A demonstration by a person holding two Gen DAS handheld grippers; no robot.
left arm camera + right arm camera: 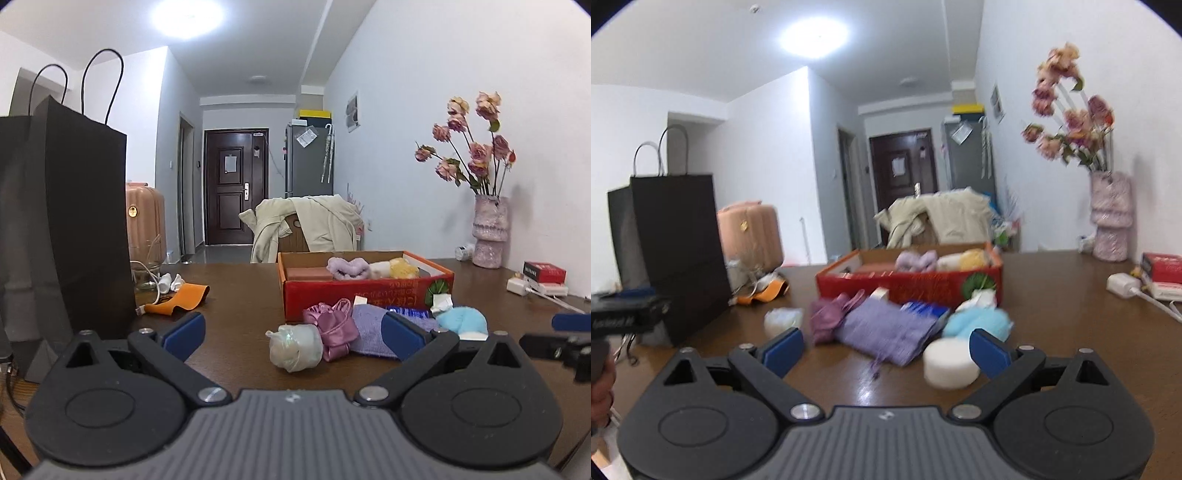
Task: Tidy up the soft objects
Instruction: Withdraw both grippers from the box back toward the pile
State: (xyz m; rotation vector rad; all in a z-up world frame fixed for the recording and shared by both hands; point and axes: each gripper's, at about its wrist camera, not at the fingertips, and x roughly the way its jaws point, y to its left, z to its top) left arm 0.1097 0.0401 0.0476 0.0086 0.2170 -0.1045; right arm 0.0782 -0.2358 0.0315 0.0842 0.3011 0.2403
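Nearest, the left hand-held gripper (291,332) and right hand-held gripper (886,349) both gape wide, holding nothing. Beyond them soft things, a purple towel (886,328) and a blue plush (979,321), lie on the counter (240,295) before the red box (369,291), probably awaiting sorting there.

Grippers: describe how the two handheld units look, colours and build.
Both match. The left gripper and the right gripper each have blue pads on black linkage arms with silver pivot bolts, two round black housings, and a ribbed grey centre body bearing a small white logo.
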